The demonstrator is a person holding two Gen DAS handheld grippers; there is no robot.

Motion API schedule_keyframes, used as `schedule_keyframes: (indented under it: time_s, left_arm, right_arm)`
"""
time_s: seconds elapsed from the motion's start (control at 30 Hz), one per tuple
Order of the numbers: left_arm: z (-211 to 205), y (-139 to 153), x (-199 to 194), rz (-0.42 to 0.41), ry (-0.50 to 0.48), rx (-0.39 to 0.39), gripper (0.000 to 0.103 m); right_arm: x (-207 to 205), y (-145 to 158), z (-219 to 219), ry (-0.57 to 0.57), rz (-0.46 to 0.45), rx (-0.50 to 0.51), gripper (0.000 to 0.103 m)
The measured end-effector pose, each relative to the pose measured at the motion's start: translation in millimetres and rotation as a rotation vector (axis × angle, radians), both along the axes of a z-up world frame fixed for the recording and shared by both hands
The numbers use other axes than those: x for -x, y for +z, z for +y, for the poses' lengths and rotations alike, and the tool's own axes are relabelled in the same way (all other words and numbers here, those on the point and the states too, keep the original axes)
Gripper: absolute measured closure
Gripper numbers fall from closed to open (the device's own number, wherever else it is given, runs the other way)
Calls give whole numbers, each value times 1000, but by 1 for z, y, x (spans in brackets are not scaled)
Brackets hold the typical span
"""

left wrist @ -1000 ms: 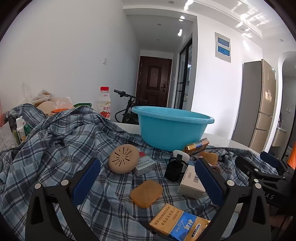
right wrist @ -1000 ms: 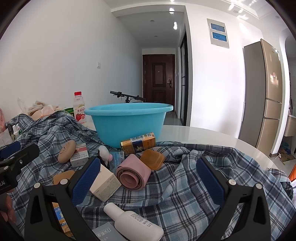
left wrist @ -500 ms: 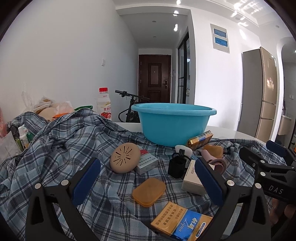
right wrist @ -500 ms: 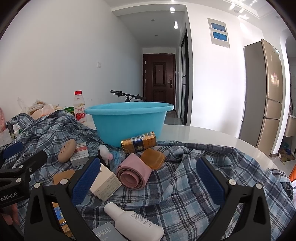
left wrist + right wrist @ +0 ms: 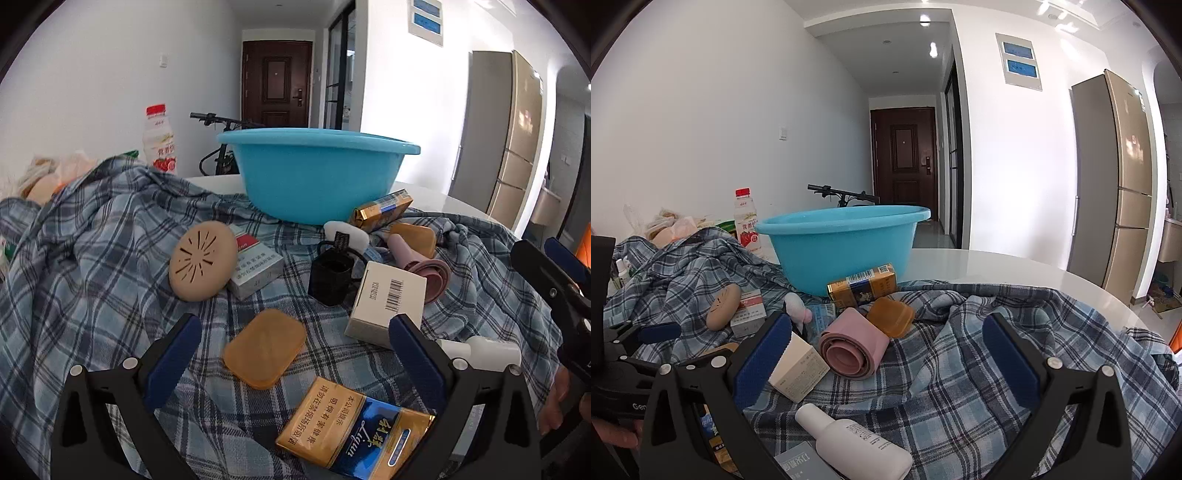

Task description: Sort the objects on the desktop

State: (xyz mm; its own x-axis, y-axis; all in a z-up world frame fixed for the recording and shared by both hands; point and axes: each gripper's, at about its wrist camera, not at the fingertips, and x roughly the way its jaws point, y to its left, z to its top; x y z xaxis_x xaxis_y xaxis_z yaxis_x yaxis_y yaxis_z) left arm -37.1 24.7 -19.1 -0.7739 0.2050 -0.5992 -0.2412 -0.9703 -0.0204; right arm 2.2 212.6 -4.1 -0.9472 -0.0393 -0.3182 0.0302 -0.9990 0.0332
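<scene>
A blue basin (image 5: 317, 173) (image 5: 842, 247) stands at the back of a plaid cloth (image 5: 92, 266) (image 5: 960, 369) strewn with small items. My left gripper (image 5: 295, 350) is open above an amber soap (image 5: 264, 347), with a gold-and-blue cigarette pack (image 5: 354, 432) just below it. Beyond lie a tan round disc (image 5: 203, 271), a red-and-white pack (image 5: 255, 266), a black cup (image 5: 330, 275) and a white box (image 5: 388, 304). My right gripper (image 5: 886, 354) is open over a pink roll (image 5: 853, 347), beside the white box (image 5: 798, 369) and a white bottle (image 5: 853, 443).
A gold pack (image 5: 862, 286) and a second amber soap (image 5: 890, 315) lie in front of the basin. A drink bottle (image 5: 159, 142) and bags (image 5: 48, 177) stand at the back left. The white table (image 5: 1015, 273) shows bare on the right. A fridge (image 5: 1123, 181) stands beyond.
The left gripper has moved forward and dipped toward the items, so they look larger. The right gripper's view has tilted up slightly. Both stay open.
</scene>
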Motion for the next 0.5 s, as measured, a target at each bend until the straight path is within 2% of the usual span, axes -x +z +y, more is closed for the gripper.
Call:
schedule_keyframes:
  time_s: [0.1,0.17,0.3,0.33,0.4,0.5]
  left_arm:
    - [9,14,0,-3,-84,4,0]
    - [12,19,4,-18,-106,-1,0]
    - [24,25,5,22,-29,141,0]
    - [25,26,4,40,-20,153,0]
    - [27,28,7,27,-45,144,0]
    - [31,27,16,-45,-99,103,0]
  right_arm:
    - [-4,9,4,55,-11,-28,0]
    - [-9,19,6,67,2,-48,0]
    - [-14,35,13,165,-26,-24,0]
    - [-13,38,14,183,-42,-29,0]
    - [-10,41,16,197,-62,-51,0]
    - [-4,48,24,176,-69,-78,0]
